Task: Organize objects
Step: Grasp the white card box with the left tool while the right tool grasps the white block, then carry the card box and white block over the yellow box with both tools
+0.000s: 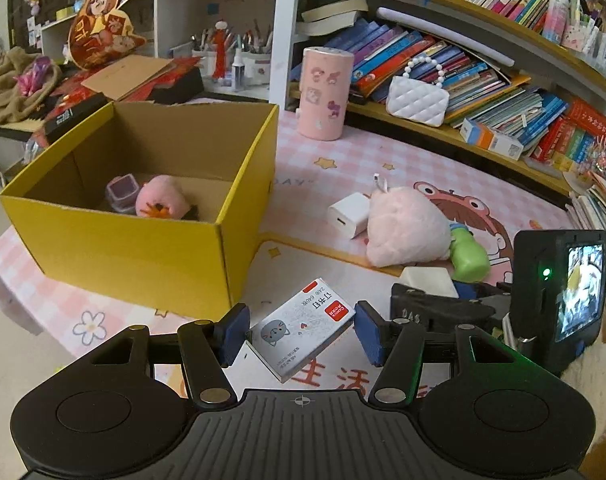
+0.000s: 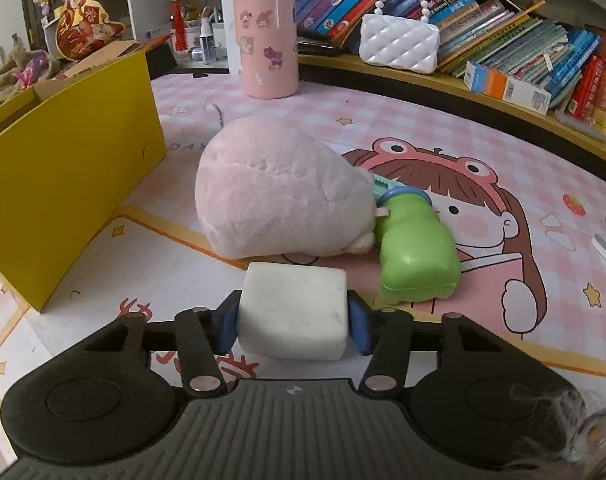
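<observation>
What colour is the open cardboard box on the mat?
The box is yellow outside and plain brown inside, best seen in the left wrist view.

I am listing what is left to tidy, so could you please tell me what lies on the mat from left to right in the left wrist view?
Yellow box → staple box → white charger → pink plush toy → green bottle.

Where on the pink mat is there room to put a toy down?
Bare mat lies between the pink cup and the shelf. Another free patch sits between the yellow box and the pink plush. It is crowded in the middle, where plush, green bottle, white charger and white block bunch together.
</observation>
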{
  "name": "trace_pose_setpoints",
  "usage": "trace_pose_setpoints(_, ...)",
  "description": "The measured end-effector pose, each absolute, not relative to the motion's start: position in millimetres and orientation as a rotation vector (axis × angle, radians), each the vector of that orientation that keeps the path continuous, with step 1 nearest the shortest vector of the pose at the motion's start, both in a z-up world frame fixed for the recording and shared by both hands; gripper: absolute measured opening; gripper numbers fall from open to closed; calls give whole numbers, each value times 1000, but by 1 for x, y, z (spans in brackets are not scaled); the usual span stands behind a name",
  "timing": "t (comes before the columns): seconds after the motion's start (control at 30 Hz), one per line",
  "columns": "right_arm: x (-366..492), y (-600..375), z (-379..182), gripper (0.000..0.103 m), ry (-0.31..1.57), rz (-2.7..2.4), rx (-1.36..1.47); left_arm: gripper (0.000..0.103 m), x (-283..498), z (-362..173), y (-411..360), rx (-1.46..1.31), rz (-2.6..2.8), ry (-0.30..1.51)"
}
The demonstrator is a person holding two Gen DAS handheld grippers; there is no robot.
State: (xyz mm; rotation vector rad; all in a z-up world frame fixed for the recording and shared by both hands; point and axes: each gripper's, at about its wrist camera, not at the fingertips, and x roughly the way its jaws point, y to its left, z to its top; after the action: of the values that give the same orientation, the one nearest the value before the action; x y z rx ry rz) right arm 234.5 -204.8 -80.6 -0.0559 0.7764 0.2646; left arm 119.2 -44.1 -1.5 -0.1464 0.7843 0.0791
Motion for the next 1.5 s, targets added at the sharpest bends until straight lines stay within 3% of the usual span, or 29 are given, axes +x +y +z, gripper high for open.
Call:
trace_pose_setpoints(0.57, 140, -209, -29, 46, 763, 177, 14, 56, 104, -11, -21, -198, -57, 766)
trace_pose_setpoints(1.5, 37, -48, -24, 46, 765, 253, -56, 56, 16, -2, 133, -273, -37, 714)
